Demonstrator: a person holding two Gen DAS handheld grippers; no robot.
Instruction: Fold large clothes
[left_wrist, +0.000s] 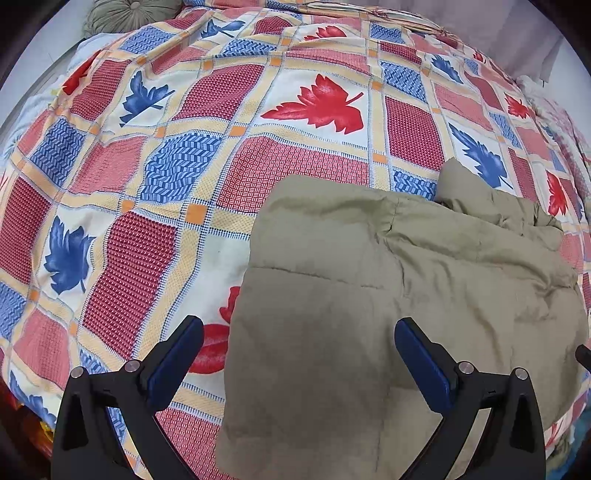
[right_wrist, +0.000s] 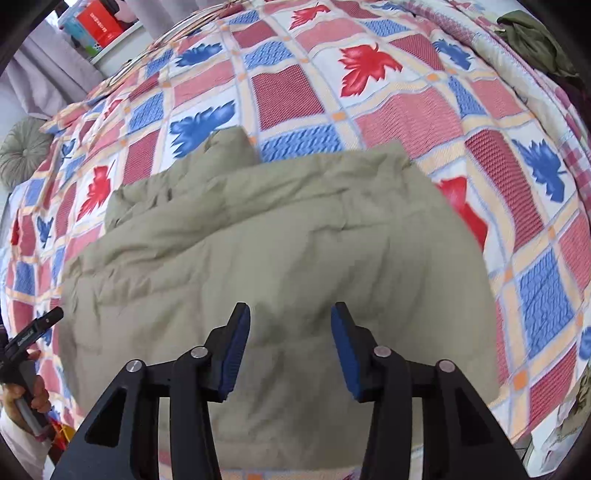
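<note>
Bedding in a red, blue and cream leaf-patterned patchwork (left_wrist: 207, 155) lay beneath a folded olive-khaki padded garment (right_wrist: 280, 236), with a round grey-green cushion (left_wrist: 129, 14) beyond. Left gripper (left_wrist: 299, 350) and right gripper (right_wrist: 290, 343) hovered above it, fingers spread, empty.

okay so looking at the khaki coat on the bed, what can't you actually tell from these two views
- Khaki coat: its near hem, left wrist view, cut off by the frame edge and the left gripper.
- Coat's underside, both views: hidden by its own folds.
- Red box lettering, right wrist view: too small.
</note>
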